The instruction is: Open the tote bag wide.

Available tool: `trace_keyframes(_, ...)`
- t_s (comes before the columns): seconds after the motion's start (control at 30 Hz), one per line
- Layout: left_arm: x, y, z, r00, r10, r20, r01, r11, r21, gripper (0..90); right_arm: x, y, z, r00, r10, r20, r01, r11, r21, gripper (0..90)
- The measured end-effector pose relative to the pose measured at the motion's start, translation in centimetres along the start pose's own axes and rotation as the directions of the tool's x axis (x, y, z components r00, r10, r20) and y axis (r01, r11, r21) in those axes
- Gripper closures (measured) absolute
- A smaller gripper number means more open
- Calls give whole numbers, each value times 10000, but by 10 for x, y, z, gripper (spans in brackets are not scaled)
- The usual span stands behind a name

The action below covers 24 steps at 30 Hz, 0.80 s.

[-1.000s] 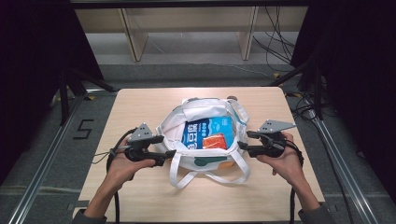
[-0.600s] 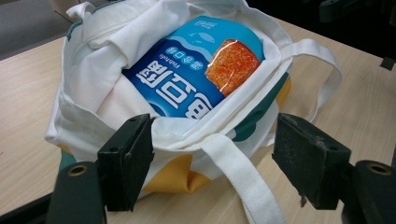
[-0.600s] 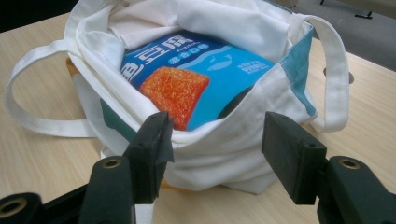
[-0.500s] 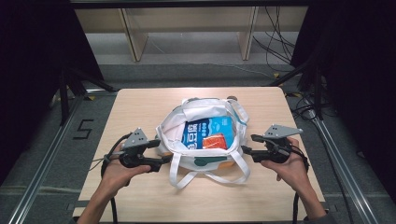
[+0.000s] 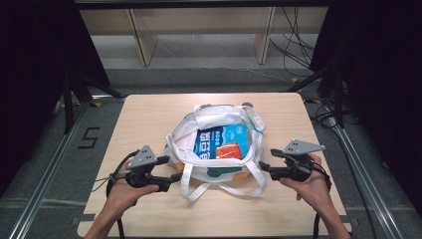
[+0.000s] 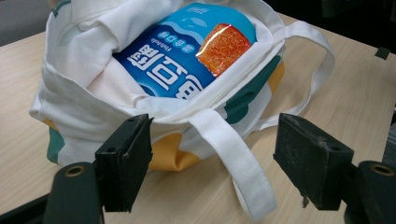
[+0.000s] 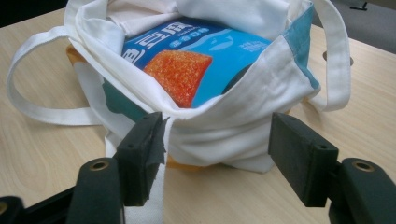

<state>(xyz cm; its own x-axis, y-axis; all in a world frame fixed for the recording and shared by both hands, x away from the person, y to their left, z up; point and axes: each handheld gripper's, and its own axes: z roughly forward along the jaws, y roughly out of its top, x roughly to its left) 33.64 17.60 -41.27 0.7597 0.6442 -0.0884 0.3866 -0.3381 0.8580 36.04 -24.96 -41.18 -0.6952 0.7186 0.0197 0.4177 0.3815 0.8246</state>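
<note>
A white tote bag (image 5: 219, 172) lies in the middle of the wooden table with its mouth agape. A blue snack packet (image 5: 219, 142) with an orange picture lies inside it. My left gripper (image 5: 171, 168) is open just off the bag's left side. In the left gripper view its jaws (image 6: 215, 140) frame a white strap (image 6: 233, 158) and the bag (image 6: 84, 116) without touching them. My right gripper (image 5: 267, 159) is open off the bag's right side; its jaws have just been opening. In the right gripper view (image 7: 219, 128) the bag's rim (image 7: 261, 88) lies ahead between them, unpressed.
The bag's two strap loops (image 5: 224, 186) trail toward the table's near edge (image 5: 209, 233). Bare tabletop (image 5: 144, 114) lies left, right and behind the bag. Wooden shelving (image 5: 144, 35) and cables (image 5: 293, 45) sit on the floor beyond the table.
Both hands have drawn back a little from the bag's sides toward the near edge. The right jaws stand wider than before. The bag and packet have stayed put.
</note>
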Motion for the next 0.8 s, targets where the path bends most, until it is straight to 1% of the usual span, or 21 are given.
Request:
trace_keyframes(0.03,1,-1,-1,9998,212,56,-213,9997,108,268,2,-2,0,9998,170,-53,-170,9998,72,360)
trace_keyframes(0.07,1,-3,-1,9997,231,53,-232,9997,80,268,1,-2,0,9999,-104,-30,104,9999,9,357)
trace_keyframes(0.1,0,-4,-1,9998,179,26,-179,9998,128,267,3,-4,0,9999,162,29,-162,9999,58,353)
trace_keyframes(0.13,-2,-6,-1,10000,4,11,-4,9999,104,267,2,-4,1,10000,-75,-51,75,10000,42,351)
trace_keyframes(0.17,-2,-7,-1,10000,44,62,-44,9999,103,267,5,-6,-1,9998,194,62,-195,9998,99,350)
trace_keyframes(0.2,-2,-8,-2,10000,9,84,-10,10000,90,266,3,-7,0,10000,-20,-32,20,10000,85,350)
trace_keyframes(0.23,-3,-9,-2,9999,-28,102,28,10000,30,266,5,-8,-1,9998,173,43,-173,9998,12,350)
trace_keyframes(0.27,-3,-10,-2,9998,-31,181,30,10000,29,266,5,-10,-2,9999,95,49,-95,10000,25,349)
trace_keyframes(0.33,-4,-11,-4,9999,-33,119,33,10000,-5,265,4,-11,-4,10000,-7,-2,7,10000,46,345)
trace_keyframes(0.37,-4,-12,-4,9999,-13,150,14,10000,-67,264,6,-13,-4,9998,186,107,-186,9998,-84,344)
trace_keyframes(0.4,-4,-13,-4,9999,-8,113,8,10000,-25,264,5,-14,-6,9999,165,5,-165,9999,50,344)
trace_keyframes(0.47,-4,-16,-4,9998,-73,204,74,10000,-35,261,5,-16,-7,9998,124,138,-123,9999,-41,343)
trace_keyframes(0.5,-5,-17,-4,9997,-136,199,136,9999,-44,260,7,-18,-7,9996,267,79,-267,9996,-22,343)
trace_keyframes(0.53,-5,-19,-4,9998,-70,160,70,10000,8,259,5,-19,-8,10000,32,27,-32,10000,3,343)
trace_keyframes(0.57,-4,-20,-4,9998,79,160,-79,10000,10,257,7,-21,-9,9995,304,94,-304,9995,37,343)
trace_keyframes(0.6,-4,-20,-4,9998,74,193,-75,10000,46,256,8,-22,-9,9995,295,72,-295,9996,33,343)
trace_keyframes(0.63,-4,-21,-4,9998,20,173,-20,10000,17,256,9,-23,-10,9990,450,75,-451,9989,129,343)
trace_keyframes(0.7,-5,-23,-3,9996,-193,217,193,9998,9,255,7,-25,-10,9999,111,130,-110,9999,-43,343)
trace_keyframes(0.73,-5,-24,-3,9996,-170,207,172,9998,-63,254,10,-27,-11,9991,421,52,-421,9991,78,343)
trace_keyframes(0.77,-6,-25,-4,9997,-148,204,148,9999,17,254,9,-27,-11,9997,240,40,-240,9997,73,344)
trace_keyframes(0.8,-6,-26,-3,9996,-147,223,148,9999,-61,254,11,-29,-11,9993,372,50,-373,9993,75,344)
